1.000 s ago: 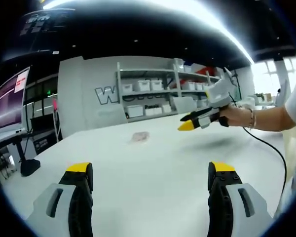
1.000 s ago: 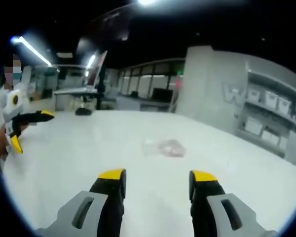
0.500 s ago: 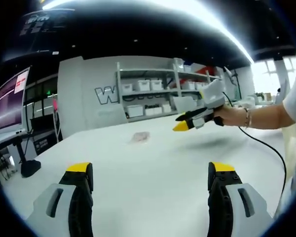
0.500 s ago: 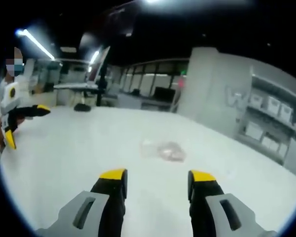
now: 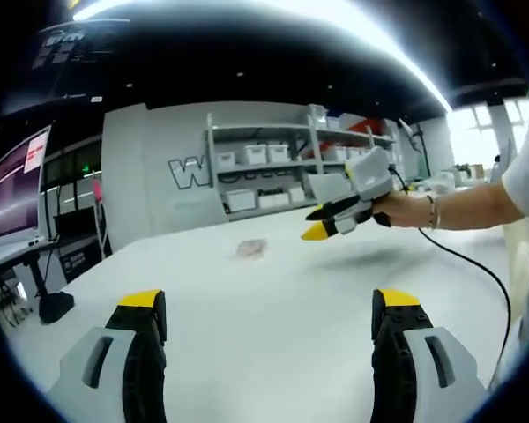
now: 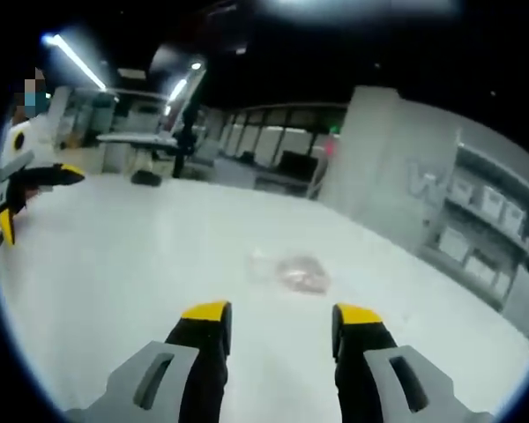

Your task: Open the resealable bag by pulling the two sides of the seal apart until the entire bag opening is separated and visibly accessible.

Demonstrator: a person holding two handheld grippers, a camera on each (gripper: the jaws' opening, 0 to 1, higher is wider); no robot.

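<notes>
One small clear resealable bag [image 6: 293, 272], with something pinkish inside, lies flat on the white table [image 6: 132, 264], and every other thing here is placed relative to it. Its seal looks shut, though the bag is too small and blurred to be sure. In the right gripper view, the right gripper [image 6: 281, 319] hovers just short of the bag, above the tabletop, its two yellow-tipped jaws spread apart with nothing between them and the bag lying in line beyond the gap. Compared with a second ago, the bag sits a little closer to those tips, so this gripper has eased toward it. In the left gripper view, the bag [image 5: 249, 248] is well away across the table, and the left gripper [image 5: 269, 310] hangs far back from it with its jaws spread wide and empty. In that view the right gripper has also slid nearer the bag than before, carried by the person's hand [image 5: 404, 210]. Beyond the bag stand grey shelves of white bins [image 5: 278, 167]. Judging from this, the approach is under way and neither side of the seal is gripped, so the opening has not begun.
</notes>
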